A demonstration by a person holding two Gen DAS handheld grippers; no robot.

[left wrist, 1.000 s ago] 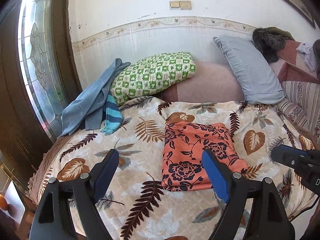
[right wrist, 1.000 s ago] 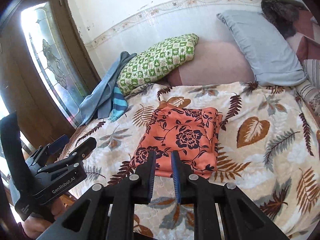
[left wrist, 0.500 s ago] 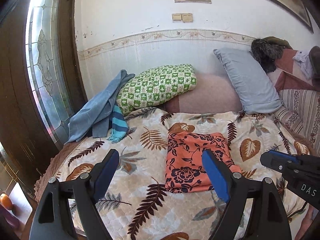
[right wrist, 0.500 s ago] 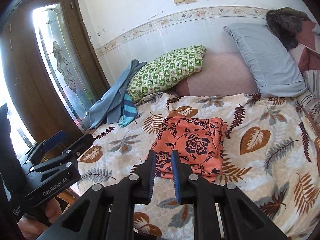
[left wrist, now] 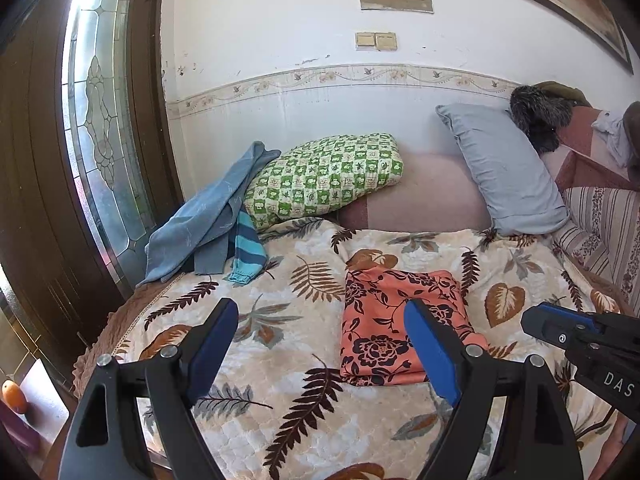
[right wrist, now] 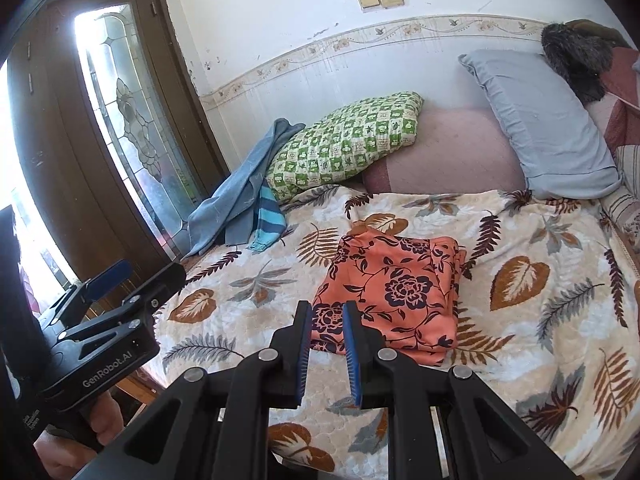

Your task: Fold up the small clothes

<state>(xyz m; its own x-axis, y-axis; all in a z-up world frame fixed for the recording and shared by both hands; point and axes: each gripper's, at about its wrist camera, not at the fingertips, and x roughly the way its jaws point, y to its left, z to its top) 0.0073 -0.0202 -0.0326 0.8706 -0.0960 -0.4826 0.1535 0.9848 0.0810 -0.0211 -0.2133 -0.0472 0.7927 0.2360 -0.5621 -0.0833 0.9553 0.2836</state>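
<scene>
An orange flowered garment (left wrist: pixel 396 324) is seen folded on the leaf-patterned blanket (left wrist: pixel 280 360), with nothing lying over it. Beyond it a green pillow (left wrist: pixel 324 176), a grey pillow (left wrist: pixel 504 168) and blue clothes (left wrist: pixel 208 216) are propped. The left gripper (left wrist: pixel 320 344) is held wide apart above the blanket; the right gripper (right wrist: pixel 325 350) is nearly closed, gripping nothing.
</scene>
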